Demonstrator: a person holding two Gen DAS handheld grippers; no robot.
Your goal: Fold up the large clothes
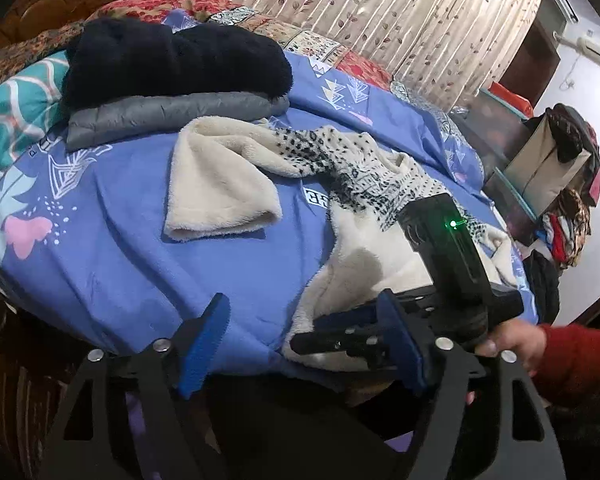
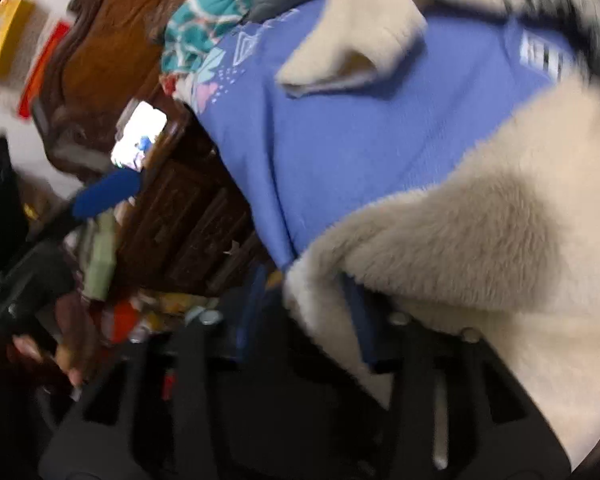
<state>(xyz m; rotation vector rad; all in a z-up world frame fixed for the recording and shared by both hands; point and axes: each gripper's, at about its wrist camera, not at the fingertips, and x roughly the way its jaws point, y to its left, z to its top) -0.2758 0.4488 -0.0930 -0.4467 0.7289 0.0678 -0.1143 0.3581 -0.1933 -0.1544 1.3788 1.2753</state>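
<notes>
my right gripper [image 1: 342,340] has its fingers pinched on the fluffy cream sweater [image 1: 364,264] hem, lower right on the bed [image 1: 120,240]. my left gripper [image 1: 300,344] is wide open, empty. next it must grab too.

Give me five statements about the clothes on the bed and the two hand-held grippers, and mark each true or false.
1. The black garment lies on top of the grey jacket. True.
2. The left hand-held gripper is clamped on the cream fleece top. False: it is open, with nothing between its fingers.
3. The right hand-held gripper is at the fleece top's near hem. True.
4. The fleece top is neatly folded into a square. False: it lies spread and rumpled, one sleeve out to the side.
5. The bed sheet is plain white. False: it is blue with printed patterns.
</notes>
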